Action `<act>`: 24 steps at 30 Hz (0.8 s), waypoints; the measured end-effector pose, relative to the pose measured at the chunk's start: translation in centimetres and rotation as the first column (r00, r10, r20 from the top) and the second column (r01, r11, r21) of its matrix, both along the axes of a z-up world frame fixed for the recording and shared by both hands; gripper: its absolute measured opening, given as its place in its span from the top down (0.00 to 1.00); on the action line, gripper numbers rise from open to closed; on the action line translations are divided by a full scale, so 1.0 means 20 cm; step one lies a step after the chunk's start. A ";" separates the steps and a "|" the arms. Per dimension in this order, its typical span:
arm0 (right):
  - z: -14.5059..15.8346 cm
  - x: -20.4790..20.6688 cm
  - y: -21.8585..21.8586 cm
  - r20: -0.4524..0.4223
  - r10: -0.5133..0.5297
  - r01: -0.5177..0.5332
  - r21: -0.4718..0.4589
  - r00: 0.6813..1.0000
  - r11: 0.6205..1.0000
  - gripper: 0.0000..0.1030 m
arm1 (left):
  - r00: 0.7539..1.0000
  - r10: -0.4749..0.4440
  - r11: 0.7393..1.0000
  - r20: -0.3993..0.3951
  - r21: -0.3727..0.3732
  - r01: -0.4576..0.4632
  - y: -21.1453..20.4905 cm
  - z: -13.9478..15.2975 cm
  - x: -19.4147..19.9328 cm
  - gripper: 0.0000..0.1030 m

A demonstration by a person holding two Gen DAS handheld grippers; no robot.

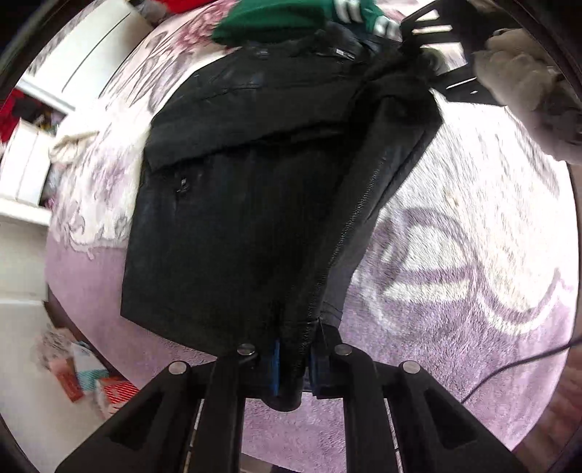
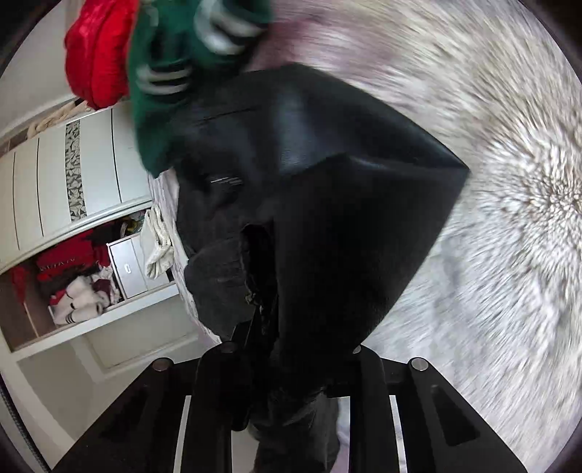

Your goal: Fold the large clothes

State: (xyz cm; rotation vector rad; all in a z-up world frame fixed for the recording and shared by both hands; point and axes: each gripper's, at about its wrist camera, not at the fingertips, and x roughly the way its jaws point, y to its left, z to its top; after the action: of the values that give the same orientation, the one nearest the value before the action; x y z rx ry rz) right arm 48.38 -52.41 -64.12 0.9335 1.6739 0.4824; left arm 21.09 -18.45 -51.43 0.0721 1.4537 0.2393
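Note:
A black leather jacket with a zip down its front lies on a fuzzy lilac and white blanket, one front edge lifted off it. My left gripper is shut on the jacket's lower edge beside the zip. At the far end my right gripper, carried by a white-gloved hand, grips the same edge near the collar. In the right wrist view the jacket hangs in a fold from the right gripper, whose fingers are closed on the bunched material.
A green garment with white stripes lies just beyond the jacket's collar, and a red one sits beside it. A white wardrobe with open shelves of clothes stands past the blanket's edge. A cream cloth and a thin cable lie nearby.

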 end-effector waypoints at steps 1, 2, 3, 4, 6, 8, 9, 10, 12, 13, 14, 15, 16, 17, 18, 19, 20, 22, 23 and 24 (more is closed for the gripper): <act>0.12 0.02 0.09 0.030 0.030 -0.029 -0.029 0.999 0.999 0.78 | 1.000 0.012 1.000 0.007 -0.020 -0.012 0.05 0.02 0.00 0.92; 0.21 0.04 0.17 0.048 0.059 -0.056 -0.056 0.997 0.997 0.78 | 0.999 0.031 0.999 0.018 -0.043 -0.030 0.11 0.05 -0.01 0.92; 0.27 0.06 0.24 0.061 0.083 -0.078 -0.077 0.995 0.994 0.79 | 0.998 0.048 0.997 0.033 -0.068 -0.045 0.19 0.09 -0.02 0.92; 0.37 0.08 0.38 0.081 0.130 -0.120 -0.116 0.988 0.986 0.79 | 0.997 0.065 0.994 0.041 -0.089 -0.061 0.27 0.12 -0.03 0.92; 0.48 0.12 0.60 0.097 0.197 -0.180 -0.164 0.976 0.970 0.79 | 0.992 0.117 0.983 0.055 -0.149 -0.108 0.44 0.16 -0.04 0.92; 0.57 0.18 0.91 0.109 0.288 -0.258 -0.224 0.952 0.940 0.79 | 0.982 0.180 0.965 0.054 -0.205 -0.165 0.65 0.18 -0.06 0.91; 0.60 0.21 1.07 0.115 0.326 -0.289 -0.257 0.938 0.922 0.79 | 0.978 0.203 0.956 0.054 -0.228 -0.186 0.73 0.18 -0.07 0.91; 0.60 0.23 1.21 0.112 0.353 -0.310 -0.284 0.929 0.907 0.79 | 0.971 0.233 0.945 0.048 -0.247 -0.214 0.83 0.18 -0.07 0.91; 0.56 0.22 1.44 0.098 0.405 -0.354 -0.329 0.909 0.875 0.79 | 0.956 0.290 0.922 0.039 -0.281 -0.268 1.02 0.12 -0.09 0.91; 0.51 0.22 1.59 0.083 0.434 -0.377 -0.366 0.897 0.851 0.79 | 0.947 0.320 0.907 0.024 -0.295 -0.299 1.13 0.07 -0.10 0.91; 0.44 0.23 1.74 0.059 0.471 -0.411 -0.401 0.880 0.818 0.79 | 0.933 0.360 0.888 0.010 -0.311 -0.339 1.23 -0.01 -0.11 0.91; 0.42 0.20 1.81 0.043 0.480 -0.419 -0.425 0.876 0.803 0.79 | 0.928 0.373 0.877 -0.006 -0.325 -0.355 1.31 -0.07 -0.12 0.90; 0.36 0.20 1.92 0.016 0.481 -0.423 -0.455 0.876 0.784 0.79 | 0.925 0.378 0.867 -0.041 -0.334 -0.369 1.40 -0.17 -0.12 0.86; 0.29 0.19 2.05 -0.017 0.522 -0.456 -0.510 0.853 0.729 0.77 | 0.918 0.391 0.849 -0.067 -0.358 -0.388 1.48 -0.24 -0.13 0.85; 0.22 0.20 2.11 -0.042 0.548 -0.482 -0.535 0.835 0.694 0.71 | 0.905 0.414 0.805 -0.102 -0.422 -0.416 1.57 -0.34 -0.15 0.85; 0.20 0.18 2.17 -0.059 0.544 -0.487 -0.532 0.837 0.692 0.64 | 0.892 0.434 0.762 -0.130 -0.476 -0.440 1.62 -0.40 -0.18 0.83; 0.19 0.17 2.19 -0.063 0.539 -0.488 -0.521 0.840 0.700 0.48 | 0.874 0.457 0.687 -0.168 -0.558 -0.466 1.70 -0.46 -0.22 0.82; 0.20 0.15 2.18 -0.039 0.530 -0.486 -0.459 0.847 0.744 0.29 | 0.863 0.474 0.602 -0.176 -0.651 -0.463 1.76 -0.47 -0.29 0.78; 0.25 0.13 2.17 -0.021 0.529 -0.492 -0.402 0.848 0.772 0.28 | 0.861 0.477 0.594 -0.173 -0.659 -0.462 1.78 -0.45 -0.32 0.67; 0.27 0.12 2.15 -0.007 0.519 -0.488 -0.354 0.854 0.798 0.28 | 0.863 0.475 0.599 -0.173 -0.655 -0.461 1.79 -0.44 -0.36 0.58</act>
State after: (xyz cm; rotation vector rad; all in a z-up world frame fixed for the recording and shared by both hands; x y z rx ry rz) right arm 50.85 -9.34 -58.71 0.1890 1.8456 0.5495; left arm 13.83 17.38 -60.17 -0.9402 1.4388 0.1157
